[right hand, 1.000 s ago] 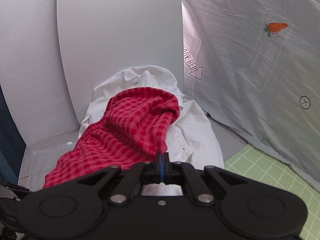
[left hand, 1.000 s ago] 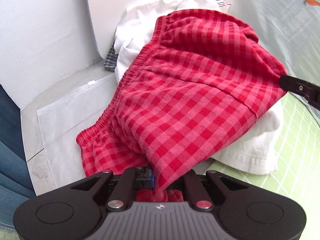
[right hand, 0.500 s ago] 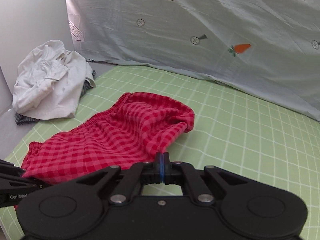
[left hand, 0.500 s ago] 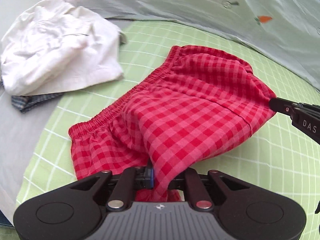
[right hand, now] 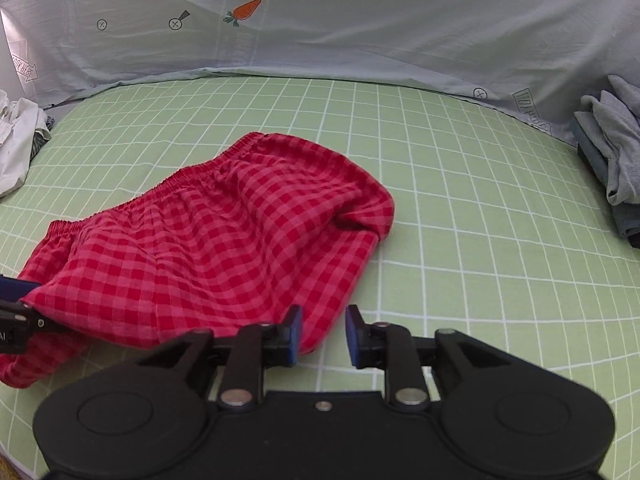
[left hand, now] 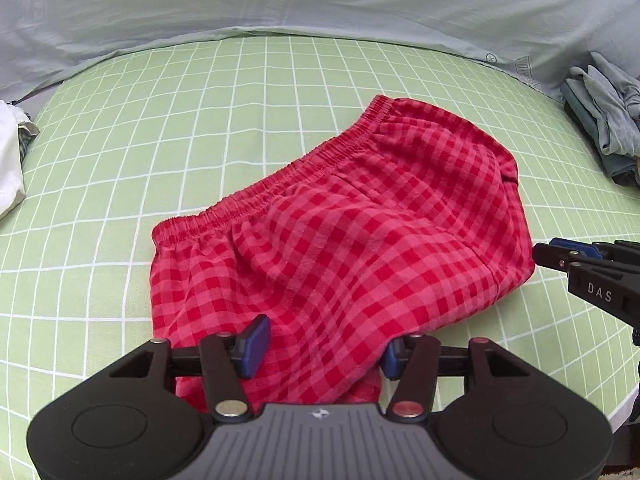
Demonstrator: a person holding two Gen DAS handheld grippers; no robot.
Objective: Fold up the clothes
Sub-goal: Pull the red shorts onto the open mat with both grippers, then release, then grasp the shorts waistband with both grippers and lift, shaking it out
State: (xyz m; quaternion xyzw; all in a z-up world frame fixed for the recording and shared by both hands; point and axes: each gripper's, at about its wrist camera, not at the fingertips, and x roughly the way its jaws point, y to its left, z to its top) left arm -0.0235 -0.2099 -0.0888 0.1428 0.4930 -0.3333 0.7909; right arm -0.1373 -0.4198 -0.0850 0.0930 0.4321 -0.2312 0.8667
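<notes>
Red checked shorts (left hand: 340, 232) lie rumpled on the green grid mat (left hand: 160, 120), elastic waistband on the far side. They also show in the right wrist view (right hand: 208, 240). My left gripper (left hand: 322, 350) is open, its blue pads either side of the shorts' near hem, with cloth lying between the jaws. My right gripper (right hand: 320, 334) is open at the shorts' near right corner; the cloth edge touches its left pad. The right gripper's tip shows in the left wrist view (left hand: 560, 258).
A pile of white clothes (right hand: 16, 148) lies at the mat's left edge. A stack of folded grey clothes (right hand: 616, 160) sits at the right edge. A pale blue sheet with carrot prints (right hand: 360, 20) hangs behind the mat.
Both grippers carried the shorts from the white pile to the middle of the mat, lowered them, and opened, letting go of the cloth.
</notes>
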